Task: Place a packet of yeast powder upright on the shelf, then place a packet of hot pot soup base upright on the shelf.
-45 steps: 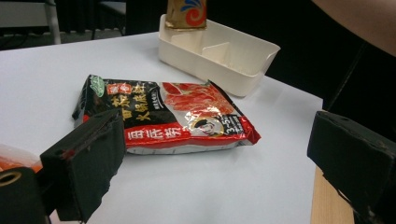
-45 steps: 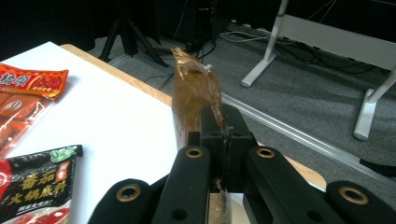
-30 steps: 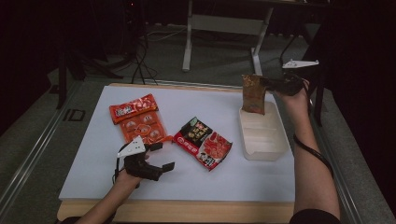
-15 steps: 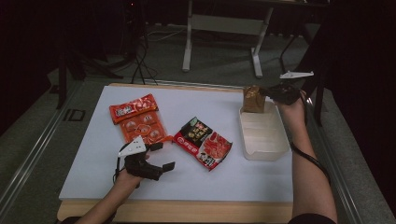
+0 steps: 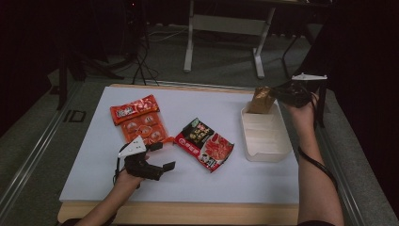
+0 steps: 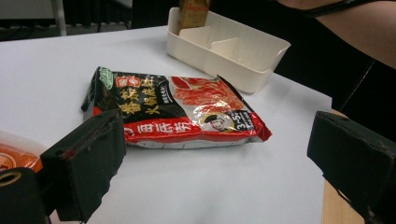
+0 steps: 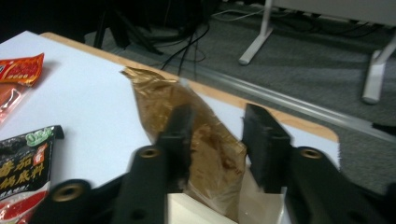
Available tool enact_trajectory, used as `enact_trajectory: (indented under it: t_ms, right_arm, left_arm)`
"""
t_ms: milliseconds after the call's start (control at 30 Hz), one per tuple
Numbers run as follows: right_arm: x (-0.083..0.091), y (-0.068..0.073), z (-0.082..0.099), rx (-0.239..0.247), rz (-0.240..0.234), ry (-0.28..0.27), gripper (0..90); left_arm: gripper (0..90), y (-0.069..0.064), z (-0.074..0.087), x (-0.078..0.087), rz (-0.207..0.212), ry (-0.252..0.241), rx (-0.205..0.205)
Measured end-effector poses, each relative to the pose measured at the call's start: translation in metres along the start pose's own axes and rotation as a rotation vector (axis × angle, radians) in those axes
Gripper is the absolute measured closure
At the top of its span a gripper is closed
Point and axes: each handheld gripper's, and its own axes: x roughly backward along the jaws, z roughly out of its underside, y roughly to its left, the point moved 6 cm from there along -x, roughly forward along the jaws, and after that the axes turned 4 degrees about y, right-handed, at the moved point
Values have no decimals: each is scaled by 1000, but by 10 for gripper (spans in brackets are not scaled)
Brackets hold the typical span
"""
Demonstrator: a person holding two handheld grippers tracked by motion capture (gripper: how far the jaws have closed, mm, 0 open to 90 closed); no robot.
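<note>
Releasing the brown packet (image 5: 261, 100) into the white tray (image 5: 265, 151), my right tongs (image 5: 277, 92) have just been opening around it; I should lift straight up. Left tongs (image 5: 163, 155) rest spread.

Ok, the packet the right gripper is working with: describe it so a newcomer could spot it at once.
Start at the cream divided tray on the right of the white table. In its far end compartment stands the brown-gold packet, between the jaws of the right gripper, which have just been opening. Unlike the two red and orange packs lying flat, it is upright and brownish gold.
</note>
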Motion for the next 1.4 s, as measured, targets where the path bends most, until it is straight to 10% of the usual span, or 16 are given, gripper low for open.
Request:
enact_trajectory:
  t_ms: [367, 600, 1100, 1400]
  right_arm:
    - [33, 35, -5, -14, -13, -80, 330]
    - [50, 70, 6, -17, -55, -160, 123]
    - [65, 141, 57, 36, -147, -207, 140]
    - [72, 166, 86, 53, -123, -204, 143]
  left_arm:
    - [56, -7, -5, 1, 37, 11, 4]
    - [56, -2, -5, 5, -17, 45, 35]
    - [57, -3, -11, 2, 23, 101, 28]
    - [124, -2, -24, -8, 32, 101, 21]
